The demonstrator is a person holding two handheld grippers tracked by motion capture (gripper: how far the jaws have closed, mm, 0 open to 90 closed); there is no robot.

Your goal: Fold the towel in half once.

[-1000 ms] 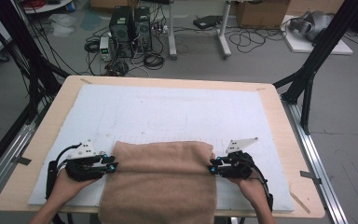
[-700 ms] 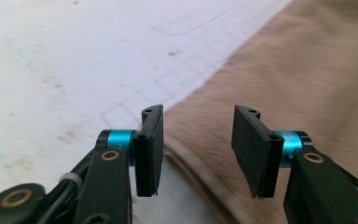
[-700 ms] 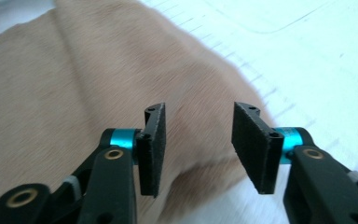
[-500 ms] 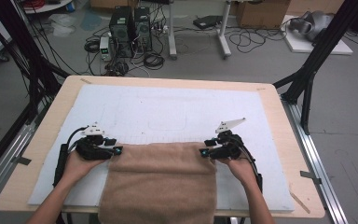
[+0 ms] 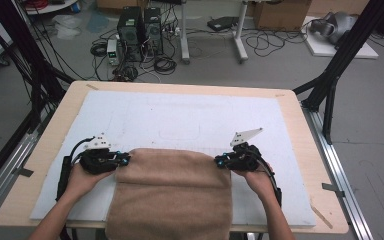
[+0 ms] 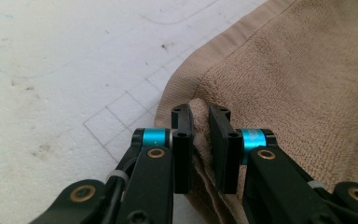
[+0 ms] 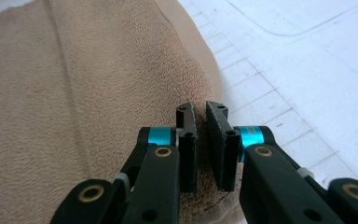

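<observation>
A tan towel [image 5: 172, 192] lies on the white mat [image 5: 180, 115] that covers the surface [image 5: 300, 125], its near part hanging over the front edge toward the person. The left gripper [image 5: 125, 160] sits at the towel's far left corner, and in the left gripper view its fingers [image 6: 182, 140] are closed on a bunched fold of that corner, cloth squeezed between the two black pads. The right gripper [image 5: 219, 161] sits at the far right corner; in the right gripper view its fingers [image 7: 187, 140] pinch the towel's edge in the same way, with the grid lines of the mat just beside them. The far edge of the towel runs roughly straight between the two grippers, and each hand rests on the mat behind its gripper
</observation>
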